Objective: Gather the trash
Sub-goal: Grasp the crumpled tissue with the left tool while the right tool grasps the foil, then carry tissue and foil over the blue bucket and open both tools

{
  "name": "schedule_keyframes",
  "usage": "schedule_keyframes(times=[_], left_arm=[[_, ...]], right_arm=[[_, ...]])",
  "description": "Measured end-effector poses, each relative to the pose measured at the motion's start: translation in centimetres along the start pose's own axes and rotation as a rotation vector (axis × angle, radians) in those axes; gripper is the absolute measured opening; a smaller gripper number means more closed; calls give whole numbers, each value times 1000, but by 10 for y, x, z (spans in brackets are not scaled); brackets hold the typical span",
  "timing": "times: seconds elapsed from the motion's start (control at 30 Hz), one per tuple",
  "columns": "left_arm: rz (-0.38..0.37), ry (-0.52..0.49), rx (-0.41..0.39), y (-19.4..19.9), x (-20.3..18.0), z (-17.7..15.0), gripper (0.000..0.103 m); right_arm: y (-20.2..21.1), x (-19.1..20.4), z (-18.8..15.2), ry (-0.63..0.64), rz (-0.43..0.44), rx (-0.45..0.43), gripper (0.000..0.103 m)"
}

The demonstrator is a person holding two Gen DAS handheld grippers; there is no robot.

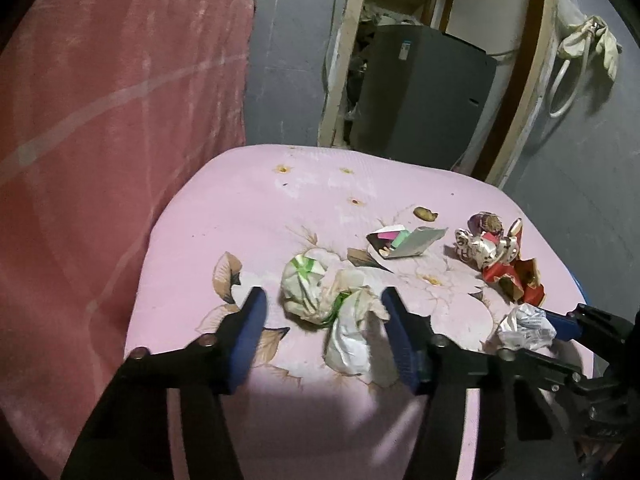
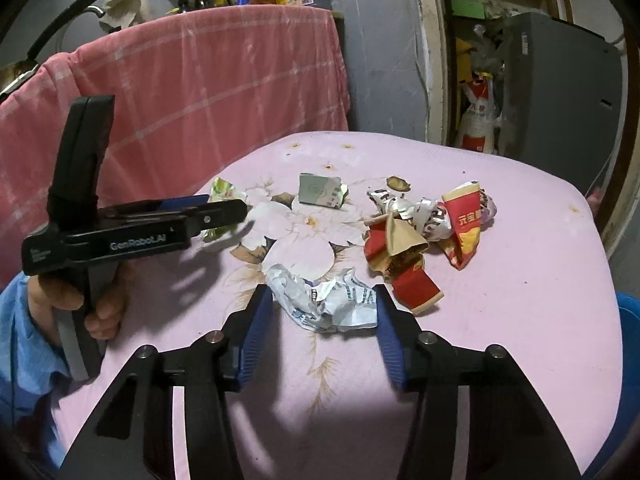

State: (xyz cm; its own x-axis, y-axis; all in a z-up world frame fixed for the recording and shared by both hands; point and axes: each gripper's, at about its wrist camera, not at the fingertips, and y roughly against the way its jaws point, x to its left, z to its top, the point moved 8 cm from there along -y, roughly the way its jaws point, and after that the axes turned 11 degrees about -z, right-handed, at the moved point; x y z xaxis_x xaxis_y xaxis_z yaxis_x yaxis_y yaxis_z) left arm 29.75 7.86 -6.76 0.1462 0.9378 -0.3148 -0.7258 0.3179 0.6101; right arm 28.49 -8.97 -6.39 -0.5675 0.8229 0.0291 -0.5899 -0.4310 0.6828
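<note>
Right wrist view: the right gripper (image 2: pixel 322 320), fingers apart, straddles a crumpled white wrapper (image 2: pixel 324 300) on the pink table (image 2: pixel 540 280). Left gripper (image 1: pixel 324 332) likewise gapes round a green-streaked paper wad (image 1: pixel 320 296) (springy stuff), which could squirt free on closing.

Left hand-held gripper (image 1: pixel 324 312) straddles crumpled green-striped wrapper (image 1: pixel 320 296), spread wide.

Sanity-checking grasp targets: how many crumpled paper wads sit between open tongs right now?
2. A green-streaked wad between the left tongs; a grey-printed wad between the right tongs. The red wrapper pile may hide more.
</note>
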Motion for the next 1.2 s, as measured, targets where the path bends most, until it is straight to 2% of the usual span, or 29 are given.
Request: schedule_keyframes(times=[0.03,0.2,0.43,0.63,0.77,1.0,1.2], left_arm=[[-5,-2,0,0,-1,0,38],[-24,-23,0,0,-6,-1,28],[-61,-29,-2,11,-21,-11,25],[-63,-6,-50,25,-35,-15,24],[-89,-4,-107,39,-52,-12,24],[-123,-87,-233,57,-99,5,24],[-157,-169,-356,71,-147,22,24]], right_arm=[[0,0,0,1,-1,2,37],[0,-3,-1,-11,-4,8,31],[4,-2,1,-11,-10,-17,23],[14,-4,5,-14,-24,-67,21],[36,-9,10,-37,-44,-173,21],[83,-26,19,-84,-101,-363,21],[140,-58,24,-139,-183,-551,21]])
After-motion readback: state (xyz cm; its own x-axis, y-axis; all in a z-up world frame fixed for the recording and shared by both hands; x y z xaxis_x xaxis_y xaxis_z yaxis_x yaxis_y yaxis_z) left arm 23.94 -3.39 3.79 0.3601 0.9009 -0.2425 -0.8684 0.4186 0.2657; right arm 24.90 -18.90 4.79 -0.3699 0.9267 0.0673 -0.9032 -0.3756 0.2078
